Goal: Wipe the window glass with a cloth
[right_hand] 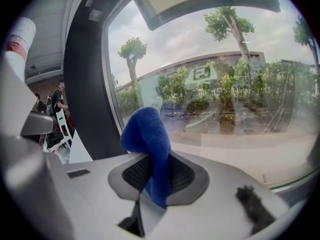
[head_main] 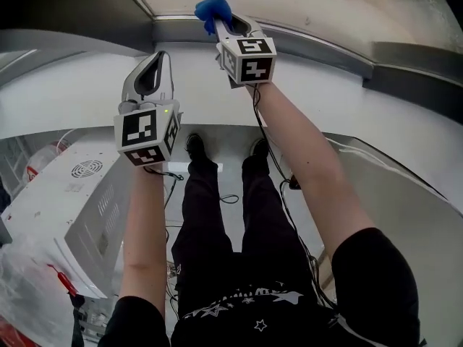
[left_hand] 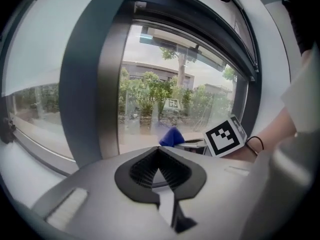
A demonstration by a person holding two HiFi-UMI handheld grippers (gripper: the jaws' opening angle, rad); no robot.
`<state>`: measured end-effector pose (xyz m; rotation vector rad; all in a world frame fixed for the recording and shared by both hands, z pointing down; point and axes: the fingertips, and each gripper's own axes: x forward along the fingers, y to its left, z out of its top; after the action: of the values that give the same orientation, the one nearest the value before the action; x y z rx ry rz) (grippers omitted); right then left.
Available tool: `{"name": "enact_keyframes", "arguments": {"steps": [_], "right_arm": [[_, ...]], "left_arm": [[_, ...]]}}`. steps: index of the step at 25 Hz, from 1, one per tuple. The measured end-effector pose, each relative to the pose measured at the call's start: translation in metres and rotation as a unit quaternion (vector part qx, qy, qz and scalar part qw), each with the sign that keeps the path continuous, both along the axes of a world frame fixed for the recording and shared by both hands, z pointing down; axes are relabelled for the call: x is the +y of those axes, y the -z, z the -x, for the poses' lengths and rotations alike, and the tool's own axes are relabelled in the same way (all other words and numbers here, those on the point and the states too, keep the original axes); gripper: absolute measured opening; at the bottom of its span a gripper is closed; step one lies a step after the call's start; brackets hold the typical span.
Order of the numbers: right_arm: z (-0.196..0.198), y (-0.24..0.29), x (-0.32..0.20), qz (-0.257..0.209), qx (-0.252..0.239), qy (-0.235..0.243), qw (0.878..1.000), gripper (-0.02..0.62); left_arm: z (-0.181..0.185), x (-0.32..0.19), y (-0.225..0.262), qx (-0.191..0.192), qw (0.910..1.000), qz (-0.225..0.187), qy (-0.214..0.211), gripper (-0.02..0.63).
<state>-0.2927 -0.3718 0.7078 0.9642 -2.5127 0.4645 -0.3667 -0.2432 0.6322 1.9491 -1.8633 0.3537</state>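
The blue cloth [head_main: 213,9] is clamped in my right gripper [head_main: 221,22], which is raised against the lower edge of the window glass [head_main: 304,2]. In the right gripper view the cloth [right_hand: 148,144] bulges up from between the shut jaws of that gripper [right_hand: 155,164], close to the pane [right_hand: 225,94]. My left gripper [head_main: 160,56] hangs lower and to the left, shut with nothing in it, and off the glass. From the left gripper view, its pads [left_hand: 159,156] meet, and the cloth [left_hand: 172,136] and right marker cube [left_hand: 225,136] show by the glass [left_hand: 170,94].
A thick dark window post [left_hand: 97,84] stands left of the pane, with the grey frame rail [head_main: 325,49] below it. A white appliance [head_main: 79,194] and cables [head_main: 228,197] lie on the floor by the person's legs [head_main: 217,223]. A white chair [right_hand: 62,134] stands at far left.
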Motion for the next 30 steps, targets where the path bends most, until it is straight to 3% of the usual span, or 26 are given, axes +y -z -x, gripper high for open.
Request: {"name": "enact_keyframes", "arguments": {"steps": [9, 17, 30], "right_arm": [[-0.115, 0.008, -0.028, -0.004, -0.005, -0.05, 0.999, 0.075], [-0.24, 0.005, -0.049, 0.003, -0.001, -0.123, 0.992, 0.075], [-0.444, 0.002, -0.085, 0.006, 0.007, -0.244, 0.97, 0.075]], "left_arm": [[-0.109, -0.058, 0.006, 0.001, 0.9977, -0.004, -0.068, 0.009], [-0.203, -0.087, 0.004, 0.002, 0.9929, 0.002, -0.119, 0.009], [-0.36, -0.116, -0.002, 0.011, 0.982, 0.012, -0.188, 0.008]]}}
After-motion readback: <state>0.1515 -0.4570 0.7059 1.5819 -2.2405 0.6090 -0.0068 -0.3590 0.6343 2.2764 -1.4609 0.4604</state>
